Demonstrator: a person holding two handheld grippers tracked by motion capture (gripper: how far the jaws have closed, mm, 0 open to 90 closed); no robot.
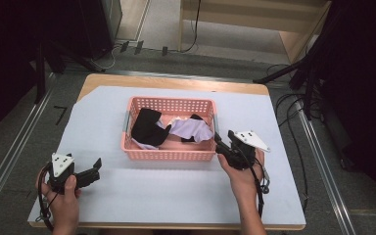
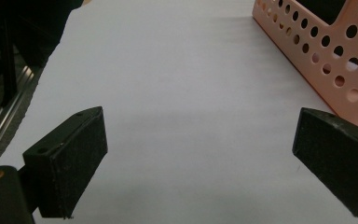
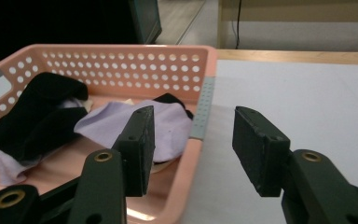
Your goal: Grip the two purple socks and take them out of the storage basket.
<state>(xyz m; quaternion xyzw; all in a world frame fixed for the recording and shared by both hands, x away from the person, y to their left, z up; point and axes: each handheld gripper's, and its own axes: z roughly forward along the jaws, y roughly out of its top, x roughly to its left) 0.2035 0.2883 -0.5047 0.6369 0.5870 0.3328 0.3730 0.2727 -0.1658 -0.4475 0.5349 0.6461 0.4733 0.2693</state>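
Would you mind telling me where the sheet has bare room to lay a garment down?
The white sheet is bare between the left gripper and right gripper, in front of the pink basket. It is also bare left of the basket. The basket itself is crowded with black cloth and lilac cloth.

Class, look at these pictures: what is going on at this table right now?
A person sits at a table covered in white sheeting, holding a tool in each hand. In the middle stands a pink perforated basket holding black cloth and lilac cloth. The right tool, open, straddles the basket's right wall; one jaw is inside near the lilac cloth. The left tool, also open, rests apart from the basket. Nothing is gripped yet.
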